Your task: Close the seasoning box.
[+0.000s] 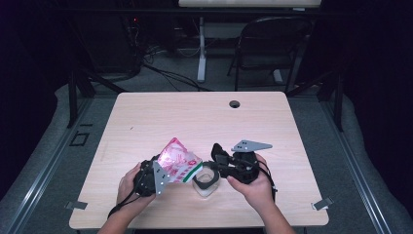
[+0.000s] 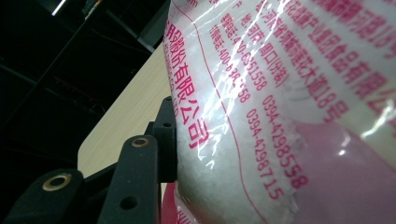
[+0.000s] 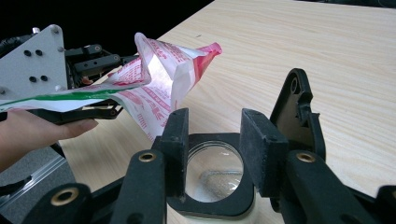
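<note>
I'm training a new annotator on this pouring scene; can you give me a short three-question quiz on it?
1. True or false: the left gripper is shut on the pink-printed bag.
2. The right gripper has its jaws on either side of which thing? A) a red mug B) the clear jar C) a spoon
3. Fill in: in the high view, the bag is tilted with its lower end toward the ____.

Key:
1. True. In the left gripper view a jaw presses against the bag.
2. B. The jar stands on the wooden table, and a black ring rims its mouth.
3. Jar.
</note>
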### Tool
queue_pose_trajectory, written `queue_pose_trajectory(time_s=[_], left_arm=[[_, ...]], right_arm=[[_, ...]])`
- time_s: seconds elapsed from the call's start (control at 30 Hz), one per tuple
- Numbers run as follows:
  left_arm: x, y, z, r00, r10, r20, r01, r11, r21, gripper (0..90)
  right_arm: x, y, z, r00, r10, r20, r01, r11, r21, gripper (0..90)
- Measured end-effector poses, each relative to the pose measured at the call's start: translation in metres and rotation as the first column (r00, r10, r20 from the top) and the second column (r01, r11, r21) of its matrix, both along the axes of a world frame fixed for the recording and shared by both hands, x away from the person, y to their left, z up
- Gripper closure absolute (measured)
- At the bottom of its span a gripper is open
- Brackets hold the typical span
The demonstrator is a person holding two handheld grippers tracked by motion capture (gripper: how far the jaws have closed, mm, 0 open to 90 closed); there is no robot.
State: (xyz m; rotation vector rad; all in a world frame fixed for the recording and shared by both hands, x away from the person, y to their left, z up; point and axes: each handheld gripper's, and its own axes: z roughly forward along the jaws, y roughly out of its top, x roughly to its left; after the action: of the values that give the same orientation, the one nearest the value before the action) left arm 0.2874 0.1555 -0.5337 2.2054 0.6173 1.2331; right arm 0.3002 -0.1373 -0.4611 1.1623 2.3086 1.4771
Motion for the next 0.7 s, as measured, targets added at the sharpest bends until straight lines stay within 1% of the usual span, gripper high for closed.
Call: queue_pose_trajectory(time_s=[0.07,0.17,0.23,0.27,0.33,0.37,0.4,0.47,0.53,0.6,0.67,0.7], left_arm=[[0.0,0.001,0.001,1.0,0.001,0.006,-0.001,0.9999,0.012,61.4],[-0.001,0.001,0.002,0.9996,0.005,0.028,-0.006,0.9997,0.025,61.4],[-0.001,0.001,0.003,0.9996,0.004,0.029,-0.005,0.9994,0.035,61.4],[-0.002,0.001,0.004,0.9993,0.002,0.039,-0.004,0.999,0.044,61.4],[-0.001,-0.001,0.005,0.9989,-0.001,0.047,-0.001,0.999,0.045,61.5],[-0.001,-0.002,0.006,0.9992,-0.003,0.04,0.001,0.9988,0.048,61.5],[-0.001,-0.003,0.007,0.9991,-0.009,0.043,0.007,0.9986,0.052,61.5],[0.0,-0.005,0.01,0.9992,-0.014,0.037,0.013,0.9987,0.049,61.5],[0.002,-0.008,0.015,0.9989,-0.029,0.035,0.027,0.9978,0.06,61.5],[0.003,-0.009,0.019,0.9976,-0.045,0.052,0.041,0.9952,0.089,61.5],[0.005,-0.01,0.023,0.9969,-0.05,0.061,0.044,0.9939,0.101,61.5],[0.006,-0.01,0.025,0.9966,-0.05,0.065,0.043,0.9938,0.103,61.5]], right_arm=[[0.0,0.0,0.0,1.0,0.0,0.0,0.0,1.0,0.004,62.7],[0.0,0.0,0.0,1.0,0.002,0.0,-0.002,1.0,0.004,62.6],[0.0,0.0,0.0,1.0,0.003,-0.001,-0.003,1.0,0.006,62.5],[-0.001,0.0,0.0,1.0,0.0,-0.002,0.0,0.9999,0.011,62.5],[-0.001,-0.001,0.002,1.0,0.004,-0.002,-0.004,1.0,0.006,62.5],[-0.001,-0.001,0.002,1.0,0.005,0.001,-0.005,1.0,0.008,62.5],[-0.001,-0.001,0.003,1.0,0.002,0.002,-0.002,0.9999,0.01,62.5],[-0.002,-0.002,0.004,1.0,0.0,0.008,0.0,0.9999,0.012,62.5],[-0.002,-0.003,0.006,0.9999,-0.002,0.011,0.002,0.9998,0.017,62.5],[-0.003,-0.004,0.007,0.9999,-0.004,0.013,0.003,0.9998,0.02,62.5],[-0.004,-0.004,0.008,0.9998,-0.003,0.02,0.002,0.9996,0.028,62.5],[-0.004,-0.005,0.009,0.9998,-0.002,0.021,0.002,0.9997,0.023,62.5]])
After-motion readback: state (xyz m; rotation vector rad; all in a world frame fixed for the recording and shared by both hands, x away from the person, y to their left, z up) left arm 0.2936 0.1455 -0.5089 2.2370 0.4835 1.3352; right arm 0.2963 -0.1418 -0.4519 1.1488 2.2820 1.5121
